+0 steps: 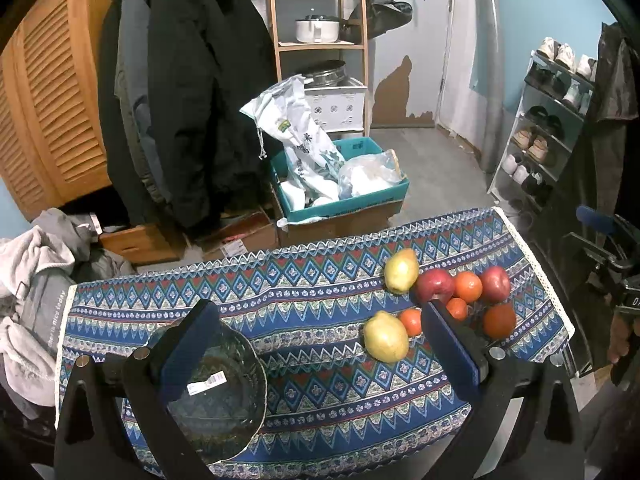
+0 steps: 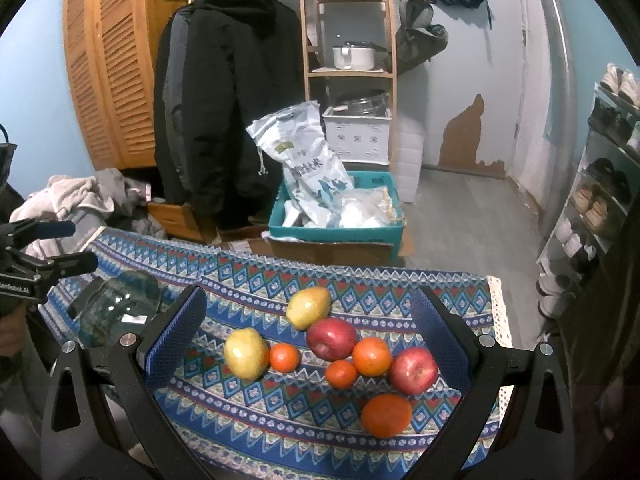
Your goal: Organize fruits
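Observation:
Several fruits lie on the patterned tablecloth [image 2: 256,412]: two yellow pears [image 2: 245,353] [image 2: 309,306], two red apples [image 2: 331,338] [image 2: 413,369] and several oranges [image 2: 386,415]. A clear glass bowl [image 1: 222,392] stands at the table's left; it also shows in the right wrist view [image 2: 116,306]. My left gripper [image 1: 320,320] is open above the table, its left finger over the bowl, the fruits [image 1: 386,336] by its right finger. My right gripper [image 2: 308,320] is open and empty, hovering above the fruit cluster.
Beyond the table's far edge stand a teal box [image 1: 340,200] with bags on cardboard boxes, hanging dark coats [image 1: 188,100], a wooden shelf [image 1: 320,44] and a shoe rack [image 1: 548,128]. A clothes pile [image 1: 36,280] lies at the left.

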`<state>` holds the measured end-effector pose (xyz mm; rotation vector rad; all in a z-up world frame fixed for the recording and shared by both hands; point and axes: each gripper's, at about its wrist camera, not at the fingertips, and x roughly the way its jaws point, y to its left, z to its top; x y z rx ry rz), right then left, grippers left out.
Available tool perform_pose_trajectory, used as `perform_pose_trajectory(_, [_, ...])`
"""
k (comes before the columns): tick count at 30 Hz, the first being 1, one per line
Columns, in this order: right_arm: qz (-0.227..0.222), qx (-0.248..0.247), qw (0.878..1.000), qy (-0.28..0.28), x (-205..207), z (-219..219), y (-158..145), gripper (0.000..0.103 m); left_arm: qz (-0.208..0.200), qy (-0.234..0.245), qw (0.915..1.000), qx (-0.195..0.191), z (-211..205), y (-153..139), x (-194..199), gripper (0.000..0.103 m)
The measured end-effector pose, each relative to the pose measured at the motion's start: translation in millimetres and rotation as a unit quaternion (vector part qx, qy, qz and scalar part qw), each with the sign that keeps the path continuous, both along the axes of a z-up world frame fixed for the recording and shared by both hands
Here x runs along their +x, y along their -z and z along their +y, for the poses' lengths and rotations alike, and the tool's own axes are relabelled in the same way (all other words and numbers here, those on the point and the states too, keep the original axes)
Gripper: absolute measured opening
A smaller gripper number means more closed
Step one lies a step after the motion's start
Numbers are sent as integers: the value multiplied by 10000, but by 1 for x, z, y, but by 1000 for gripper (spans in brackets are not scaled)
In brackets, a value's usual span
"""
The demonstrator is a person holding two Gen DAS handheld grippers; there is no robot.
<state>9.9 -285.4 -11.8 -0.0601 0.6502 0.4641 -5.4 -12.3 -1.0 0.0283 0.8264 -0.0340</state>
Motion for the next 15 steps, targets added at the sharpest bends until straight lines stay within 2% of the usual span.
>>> perform_pose_trajectory(15, [54, -21, 10000, 3, -1, -1, -3, 100, 20, -71, 10000, 60, 0, 2, 2, 102])
